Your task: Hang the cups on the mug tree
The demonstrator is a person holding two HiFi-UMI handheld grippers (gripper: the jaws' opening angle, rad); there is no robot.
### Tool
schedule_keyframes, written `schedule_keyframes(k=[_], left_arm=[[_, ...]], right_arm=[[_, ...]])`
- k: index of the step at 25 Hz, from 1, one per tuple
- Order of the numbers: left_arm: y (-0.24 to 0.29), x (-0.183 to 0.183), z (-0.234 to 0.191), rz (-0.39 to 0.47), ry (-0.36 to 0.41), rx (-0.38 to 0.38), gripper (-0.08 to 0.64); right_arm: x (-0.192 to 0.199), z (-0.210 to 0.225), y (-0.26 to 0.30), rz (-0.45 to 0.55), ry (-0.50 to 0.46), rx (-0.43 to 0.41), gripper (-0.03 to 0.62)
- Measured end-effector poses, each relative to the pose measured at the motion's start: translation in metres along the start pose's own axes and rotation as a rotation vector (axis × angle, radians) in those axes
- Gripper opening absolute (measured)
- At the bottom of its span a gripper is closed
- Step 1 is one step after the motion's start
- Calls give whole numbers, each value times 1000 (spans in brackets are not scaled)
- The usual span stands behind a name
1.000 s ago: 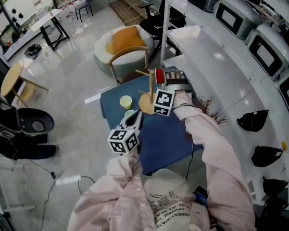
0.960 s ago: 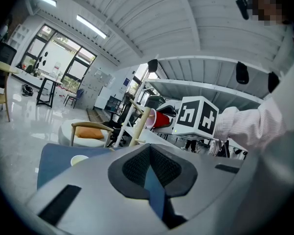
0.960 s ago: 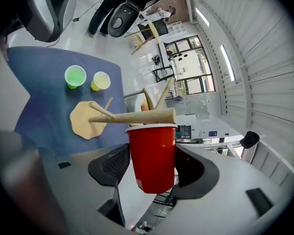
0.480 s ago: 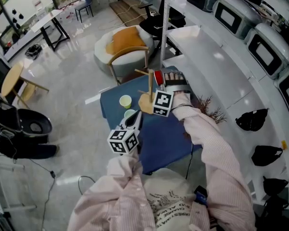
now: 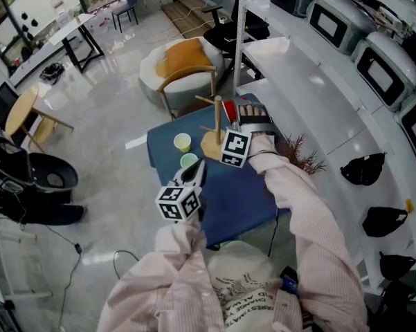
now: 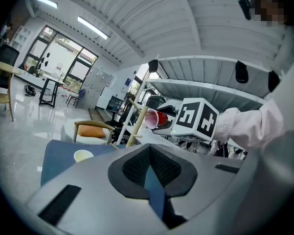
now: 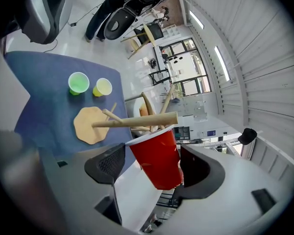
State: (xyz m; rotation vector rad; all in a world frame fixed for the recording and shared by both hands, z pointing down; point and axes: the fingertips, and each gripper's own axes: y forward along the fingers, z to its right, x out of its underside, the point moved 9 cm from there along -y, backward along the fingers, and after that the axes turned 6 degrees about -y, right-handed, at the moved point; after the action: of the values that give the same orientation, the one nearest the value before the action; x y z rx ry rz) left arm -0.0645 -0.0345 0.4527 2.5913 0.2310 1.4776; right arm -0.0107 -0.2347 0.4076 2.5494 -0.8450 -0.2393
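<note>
The left hand-held gripper (image 6: 149, 163) waits on the person's side of the mug tree (image 7: 137, 121), low over the blue counter (image 7: 44, 92). Its jaws are narrow, almost together, with nothing between them. Just beyond it stands a green cup (image 7: 78, 82), and a yellow cup (image 7: 103, 86) stands beside that one. Both are on the counter, left of the tree's round base, and they are not yet hung.

At the tree itself, the right hand-held gripper (image 7: 152, 166) has its jaws wide; they have just been opening. The red cup (image 7: 156, 148) is between them, with its rim up against a peg of the tree. One pad stands clearly apart from the cup wall and the other is very close to it. I cannot tell how deep the peg sits inside the cup.

The step in hand seems to be the release of the red cup. To do it well, I think the jaws should be free of both walls before the gripper goes back. It should then retreat straight along its own line, away from the tree. A light cup is easily dragged off a peg by a brushing pad, so the retreat should be slow
</note>
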Motion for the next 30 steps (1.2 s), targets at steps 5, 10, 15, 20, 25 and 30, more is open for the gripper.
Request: schedule_keyframes(k=[5,10,15,20,25,30], left_arm=[[-8,2,7,2,2,-6,-2],[-16,6,12,14,7,-17,-2],[-27,8,17,35,8,-39,-2],[-39,10,20,58,4,-71,-2],[-54,18,21,88,-5,-113,-2],[-68,26,20,103,-7,-160,-2]], right_arm=[[1,-3,-6,9,25,-8,321],[3,-6,-15,23,54,4,322],[1,-7,-30,73,118,23,322],[-2,-14,-46,130,214,10,321],[-5,-32,-60,188,316,-32,321],[-7,-54,-68,237,404,-80,321]])
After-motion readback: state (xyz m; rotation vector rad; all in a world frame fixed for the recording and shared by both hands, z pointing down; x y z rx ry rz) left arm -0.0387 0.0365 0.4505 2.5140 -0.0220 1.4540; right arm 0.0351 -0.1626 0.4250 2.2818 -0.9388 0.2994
